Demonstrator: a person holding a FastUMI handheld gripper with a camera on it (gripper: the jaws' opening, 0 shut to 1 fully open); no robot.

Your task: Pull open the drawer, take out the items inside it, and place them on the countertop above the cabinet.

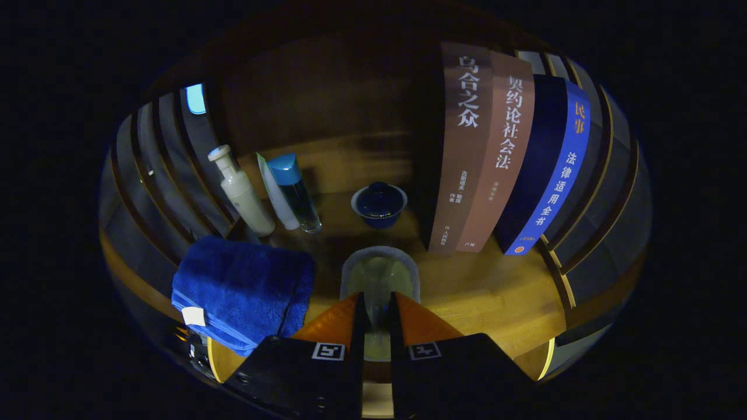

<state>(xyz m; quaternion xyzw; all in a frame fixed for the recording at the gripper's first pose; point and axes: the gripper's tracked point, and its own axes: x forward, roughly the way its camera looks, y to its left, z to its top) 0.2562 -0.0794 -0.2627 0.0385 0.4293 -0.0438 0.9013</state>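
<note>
While my gripper (pixel 377 315) is clamped on the glass cup (pixel 379 277), countertop (pixel 496 303) lies right below, lidded bowl (pixel 379 204) at 12 o'clock.

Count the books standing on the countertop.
3, side by side beyond the tongs: a brown book, a pinkish-brown book beside it, and a blue book on the far side. More could be hidden.
</note>
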